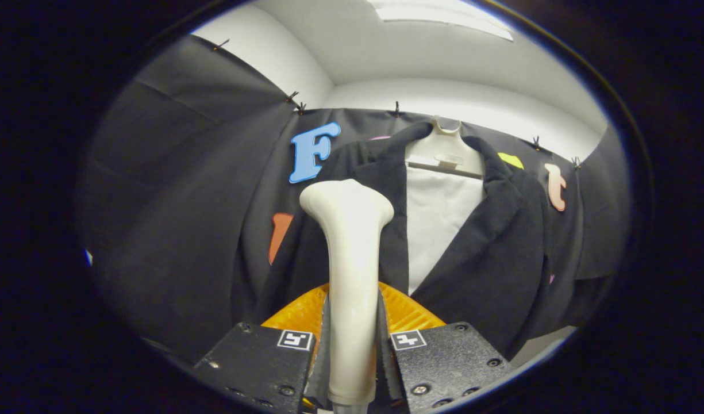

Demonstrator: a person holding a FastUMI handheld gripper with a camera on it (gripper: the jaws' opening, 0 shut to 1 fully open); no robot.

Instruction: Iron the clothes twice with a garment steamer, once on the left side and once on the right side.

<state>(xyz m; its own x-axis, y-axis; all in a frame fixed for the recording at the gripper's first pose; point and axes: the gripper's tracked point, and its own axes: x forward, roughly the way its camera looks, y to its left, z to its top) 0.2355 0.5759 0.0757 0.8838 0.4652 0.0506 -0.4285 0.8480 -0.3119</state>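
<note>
A cream garment steamer (352, 270) stands upright between my fingers, its handle clamped on both sides by my gripper (352, 339), which is shut on it. The steamer's flared head (347, 201) rises in front of the left front panel of a dark jacket (501, 247). The jacket hangs open on a white hanger (445, 150) against the booth wall, with a white lining panel (438, 224) showing between its lapels, just right of the steamer's head. Whether the head touches the cloth I cannot tell.
Black cloth (173, 201) forms the booth wall behind and to both sides of the jacket. A white wall and ceiling (420, 63) rise above it. A pale strip of surface (544, 345) shows below the jacket's right hem.
</note>
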